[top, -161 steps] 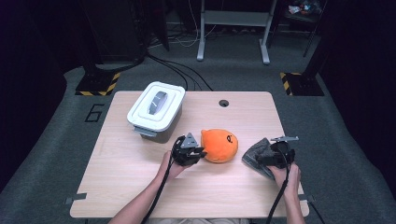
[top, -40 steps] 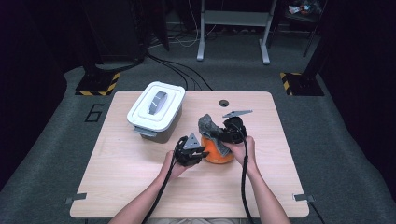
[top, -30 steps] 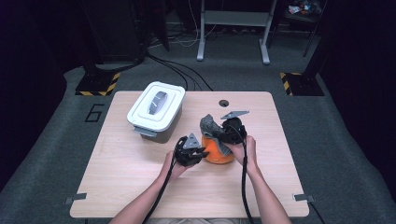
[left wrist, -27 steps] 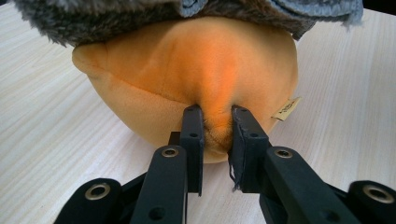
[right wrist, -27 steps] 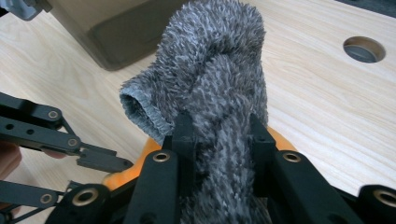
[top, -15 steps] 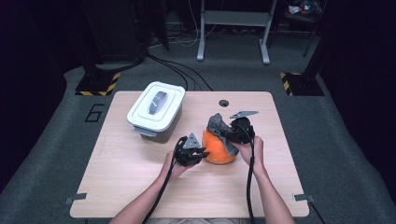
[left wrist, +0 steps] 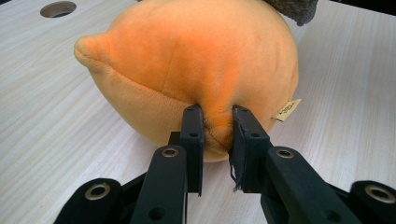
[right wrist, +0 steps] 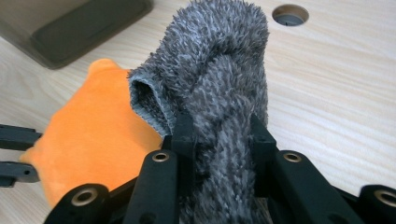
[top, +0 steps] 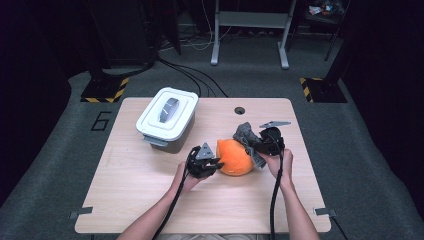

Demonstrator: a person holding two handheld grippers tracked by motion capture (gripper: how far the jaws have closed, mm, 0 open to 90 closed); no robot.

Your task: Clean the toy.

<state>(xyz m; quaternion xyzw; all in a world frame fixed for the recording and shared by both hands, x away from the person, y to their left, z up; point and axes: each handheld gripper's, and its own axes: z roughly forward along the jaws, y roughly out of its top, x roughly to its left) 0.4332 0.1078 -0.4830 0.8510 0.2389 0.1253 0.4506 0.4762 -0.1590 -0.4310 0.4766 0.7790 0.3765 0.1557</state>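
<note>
Jaws of the left gripper [left wrist: 214, 122] pinch the soft orange plush ball [left wrist: 196, 65], right gripper [right wrist: 219, 128] clamps a limp grey fuzzy sock [right wrist: 219, 70]; both squashy, best pinched by a fold.

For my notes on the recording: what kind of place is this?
Probably a lab or workshop set up for recording. A lone wooden table stands on grey carpet, with cables across the floor and yellow-black hazard tape on the equipment bases.

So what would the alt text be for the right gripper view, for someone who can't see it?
Two black gripper jaws rise from the bottom edge, clamped on a fuzzy grey cloth bunched up between them. Behind it on the pale wooden table lies an orange plush toy, with a dark container's corner at top left.
</note>
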